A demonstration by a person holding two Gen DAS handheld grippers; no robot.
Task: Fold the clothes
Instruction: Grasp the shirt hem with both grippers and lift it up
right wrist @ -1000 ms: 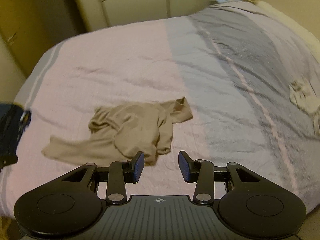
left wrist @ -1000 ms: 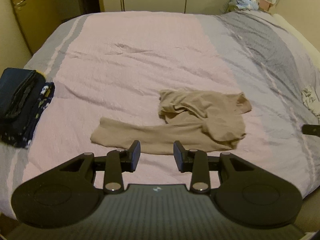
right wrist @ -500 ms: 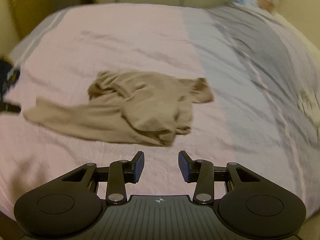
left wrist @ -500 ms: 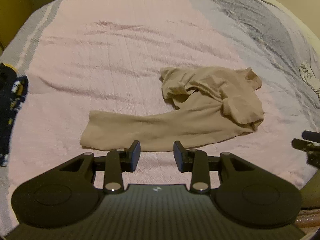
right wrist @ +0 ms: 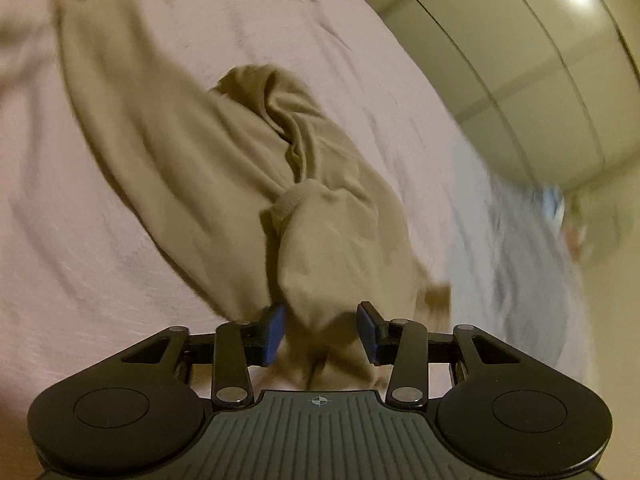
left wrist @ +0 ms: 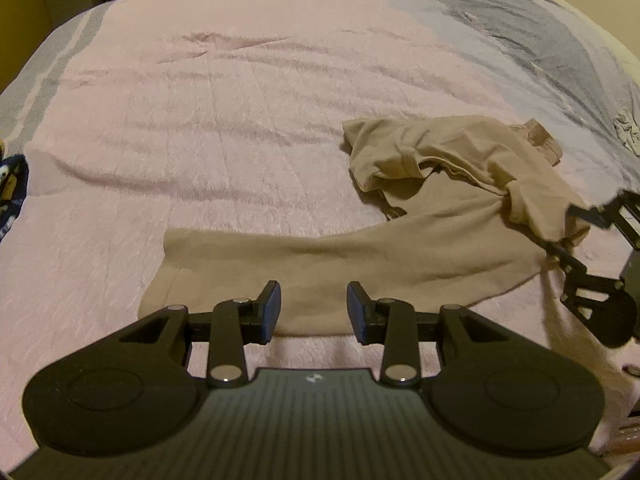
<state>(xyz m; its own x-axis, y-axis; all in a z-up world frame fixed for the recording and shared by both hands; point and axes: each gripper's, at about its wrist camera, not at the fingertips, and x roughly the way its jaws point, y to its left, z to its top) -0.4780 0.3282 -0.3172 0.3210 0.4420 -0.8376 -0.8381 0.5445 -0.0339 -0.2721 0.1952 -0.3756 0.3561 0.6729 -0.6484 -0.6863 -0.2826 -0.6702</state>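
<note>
A beige garment lies crumpled on the pink bedcover. One long leg stretches toward the left, and a bunched heap sits at the right. My left gripper is open just above the end of that leg, with nothing between its pads. At the right edge of the left wrist view my right gripper reaches into the bunched end. In the right wrist view, which is rolled and blurred, a fold of the garment sits between the fingers of my right gripper. Its jaws are closing, with a gap still at the right pad.
Dark folded clothes lie at the bed's left edge and a small white cloth at its right edge. The cover turns grey on the right side. Pale wardrobe doors stand beyond the bed.
Both grippers have come down close to the garment. The right one has rolled sharply and moved onto the bunched end, so cloth now sits between its fingers.
</note>
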